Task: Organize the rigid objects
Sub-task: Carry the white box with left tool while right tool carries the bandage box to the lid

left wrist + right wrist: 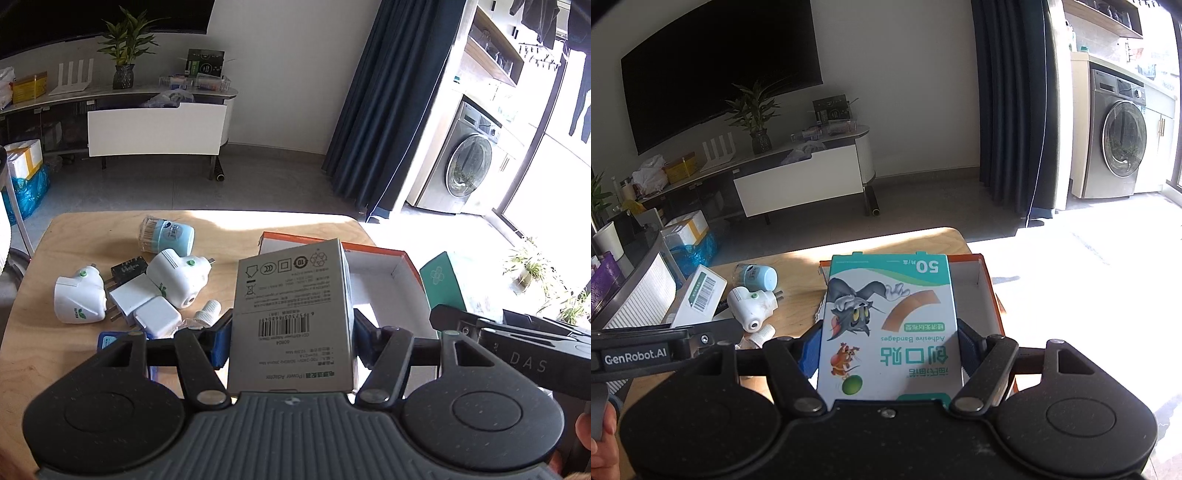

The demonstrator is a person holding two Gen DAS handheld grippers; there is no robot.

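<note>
Sunlight is pouring in from the right, washing out the grey floor (923, 206) and the far edge of the wooden table (74, 236). A dark blue curtain (384, 110) is hanging beside a washing machine (467, 168) under open shelves (491, 48). A large black television (716, 70) is hanging on the white wall (894, 92) above a low white cabinet (798, 184), where a potted plant (757, 118) is standing.
</note>
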